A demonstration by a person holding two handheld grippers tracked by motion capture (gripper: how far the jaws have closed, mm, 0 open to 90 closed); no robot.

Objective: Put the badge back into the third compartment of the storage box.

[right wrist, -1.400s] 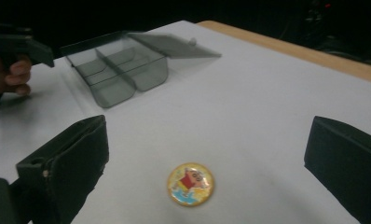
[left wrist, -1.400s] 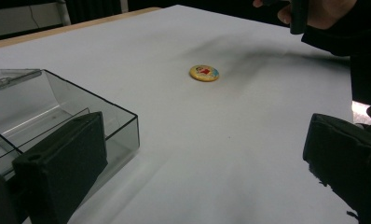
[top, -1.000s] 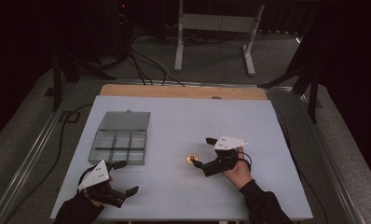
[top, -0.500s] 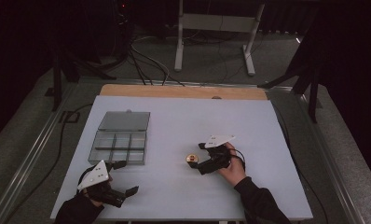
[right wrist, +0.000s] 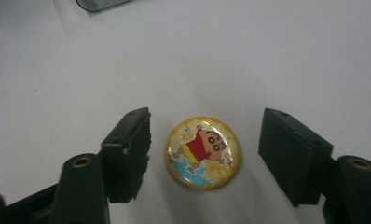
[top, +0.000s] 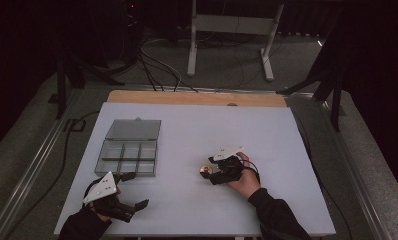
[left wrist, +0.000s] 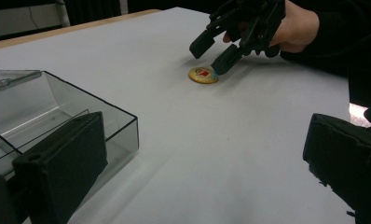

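A white table [top: 187, 130] is observed. A round badge [right wrist: 203, 152] lies flat between the right gripper [right wrist: 204, 156] jaws, which have just been closing but are not yet touching it. It is judged light, rigid and glossy-slick; its rim should be pinched.

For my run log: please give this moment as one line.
right gripper: closing around round yellow cartoon badge, not touching | left gripper: open, idle | clear plastic compartment box: open

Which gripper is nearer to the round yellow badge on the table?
The right gripper: its jaws, just closing, stand on either side of the badge with gaps, not yet pressing it. The left gripper is far away, beside the clear box.
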